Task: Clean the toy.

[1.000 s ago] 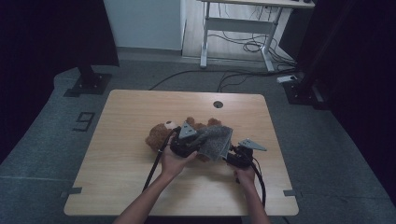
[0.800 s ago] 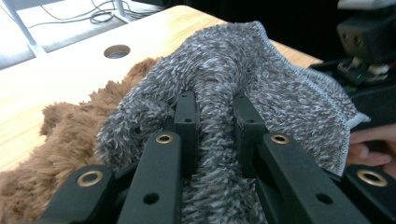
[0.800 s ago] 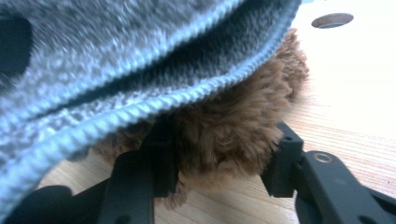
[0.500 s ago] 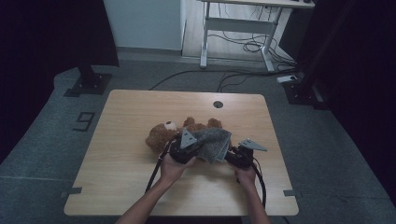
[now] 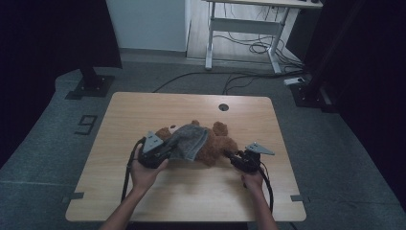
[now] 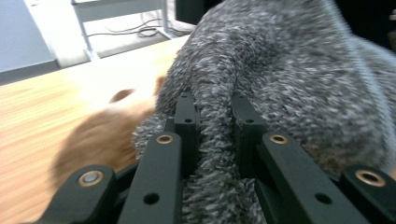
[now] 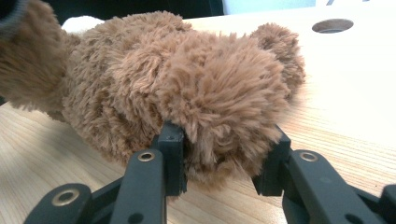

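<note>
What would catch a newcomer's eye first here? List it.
A brown teddy bear lies in the middle of the wooden table, half covered by a grey knitted hat. The left claw pinches the hat's edge, and the right claw grips one of the bear's furry legs.

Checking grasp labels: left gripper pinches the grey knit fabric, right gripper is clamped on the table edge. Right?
Not quite. The left gripper does pinch the grey knit fabric, but the right gripper is clamped on a furry limb of the brown teddy bear, not the table edge; the right gripper view shows it.
</note>
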Demonstrator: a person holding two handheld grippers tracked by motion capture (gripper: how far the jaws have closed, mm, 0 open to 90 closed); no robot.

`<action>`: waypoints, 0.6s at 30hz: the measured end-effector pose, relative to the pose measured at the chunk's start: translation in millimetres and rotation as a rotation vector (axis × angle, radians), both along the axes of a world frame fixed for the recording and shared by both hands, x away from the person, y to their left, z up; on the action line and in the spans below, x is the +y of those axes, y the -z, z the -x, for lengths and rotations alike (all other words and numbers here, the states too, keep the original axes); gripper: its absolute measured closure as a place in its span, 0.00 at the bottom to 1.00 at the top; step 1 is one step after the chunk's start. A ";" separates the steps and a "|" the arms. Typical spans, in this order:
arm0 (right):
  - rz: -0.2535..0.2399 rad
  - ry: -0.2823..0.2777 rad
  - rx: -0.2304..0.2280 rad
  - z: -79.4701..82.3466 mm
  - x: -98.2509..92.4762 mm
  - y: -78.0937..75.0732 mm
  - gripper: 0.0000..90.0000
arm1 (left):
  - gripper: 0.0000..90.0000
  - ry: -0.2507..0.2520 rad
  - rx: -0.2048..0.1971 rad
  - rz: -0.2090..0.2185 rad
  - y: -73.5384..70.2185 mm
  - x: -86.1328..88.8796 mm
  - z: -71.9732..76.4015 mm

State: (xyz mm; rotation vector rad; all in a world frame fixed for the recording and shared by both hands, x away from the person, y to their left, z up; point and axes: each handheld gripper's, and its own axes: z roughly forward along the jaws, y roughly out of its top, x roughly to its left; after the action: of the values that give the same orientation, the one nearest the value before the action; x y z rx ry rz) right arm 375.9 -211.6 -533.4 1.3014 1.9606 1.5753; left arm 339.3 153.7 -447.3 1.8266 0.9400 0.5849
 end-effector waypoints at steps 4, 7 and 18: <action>0.000 -0.001 0.001 -0.1 -0.1 0.2 0.70 | 0.84 -0.043 0.029 0.017 10.7 27.1 -1.3; 0.002 -0.002 -0.002 0.0 0.4 0.3 0.70 | 0.84 -0.074 0.059 0.019 22.7 45.2 -4.8; 0.003 0.000 0.000 -0.3 -0.1 0.8 0.69 | 0.84 -0.152 0.085 0.037 30.5 74.0 -9.1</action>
State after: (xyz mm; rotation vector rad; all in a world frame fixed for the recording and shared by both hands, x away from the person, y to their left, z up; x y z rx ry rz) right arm 376.2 -211.6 -534.2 1.3000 1.9624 1.5714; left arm 348.4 227.7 -477.7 1.7690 1.1470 0.5829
